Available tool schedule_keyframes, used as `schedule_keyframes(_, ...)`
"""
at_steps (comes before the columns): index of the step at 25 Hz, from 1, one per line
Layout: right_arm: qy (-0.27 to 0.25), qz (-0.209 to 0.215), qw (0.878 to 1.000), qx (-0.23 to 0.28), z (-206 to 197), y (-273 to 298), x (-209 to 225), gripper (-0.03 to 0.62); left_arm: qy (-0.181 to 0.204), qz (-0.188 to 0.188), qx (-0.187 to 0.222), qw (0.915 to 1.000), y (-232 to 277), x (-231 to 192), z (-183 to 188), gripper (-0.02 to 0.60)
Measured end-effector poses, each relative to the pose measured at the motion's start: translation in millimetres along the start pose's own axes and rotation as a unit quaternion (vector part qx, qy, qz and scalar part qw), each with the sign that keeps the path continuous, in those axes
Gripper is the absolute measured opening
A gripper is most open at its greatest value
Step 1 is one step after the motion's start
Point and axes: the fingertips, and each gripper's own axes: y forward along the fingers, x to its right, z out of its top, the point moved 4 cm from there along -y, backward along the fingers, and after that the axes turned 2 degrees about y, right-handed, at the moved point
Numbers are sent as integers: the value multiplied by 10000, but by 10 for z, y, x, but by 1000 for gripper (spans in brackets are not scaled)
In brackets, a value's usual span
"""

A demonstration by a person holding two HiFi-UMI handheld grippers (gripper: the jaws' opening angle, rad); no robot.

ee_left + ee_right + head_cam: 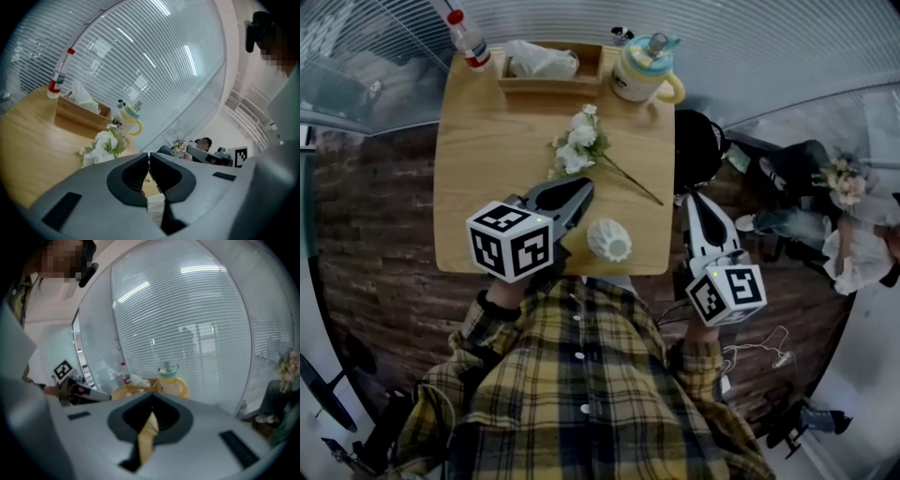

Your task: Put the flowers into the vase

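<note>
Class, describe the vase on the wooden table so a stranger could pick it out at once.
Start at the wooden table in the head view. Along its near edge, right of centre, in front of the white flowers lying flat, stands the vase. It is the only small, white, ribbed pot; the yellow cup sits at the far edge.

Bottle (469,39), tissue box (549,85), lidded mug (641,77).

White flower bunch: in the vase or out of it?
Out: the white flower bunch lies flat on the wooden table, apart from the white ribbed vase.
</note>
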Motion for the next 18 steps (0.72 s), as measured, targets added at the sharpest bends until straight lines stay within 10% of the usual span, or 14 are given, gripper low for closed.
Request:
schedule_keyframes(9,197,50,9997,-100,-107,65,98,12,-911,175,-374,9950,231,-314,-275,95)
schedule_keyframes(18,365,-16,9991,-195,-205,70,197,12,-954,276,-1264,9870,719,-437,-574,172)
